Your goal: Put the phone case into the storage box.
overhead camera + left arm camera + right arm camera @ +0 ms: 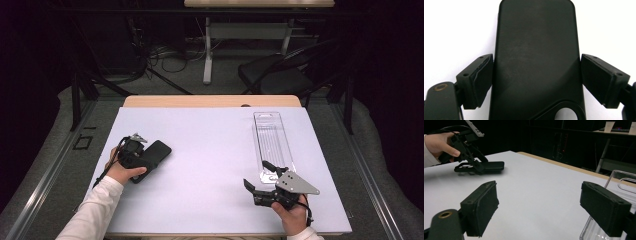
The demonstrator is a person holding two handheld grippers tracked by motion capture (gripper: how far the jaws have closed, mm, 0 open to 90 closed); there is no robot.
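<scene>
Left claw [537, 75] pinches the black case [536, 50], its lower end cut off; right claw [539, 207] spread.

White-topped table [210, 165], flat black case [159, 151] at left, clear, seemingly plastic tray [272, 140] at right

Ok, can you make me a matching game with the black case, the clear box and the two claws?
Things:
1. case
2. clear box
3. left claw
4. right claw

Clues:
A. see-through and long
B. black, lying flat
C. open, with nothing between its jaws
D. one jaw on each side of the case

Pairs: 1-B, 2-A, 3-D, 4-C
</scene>
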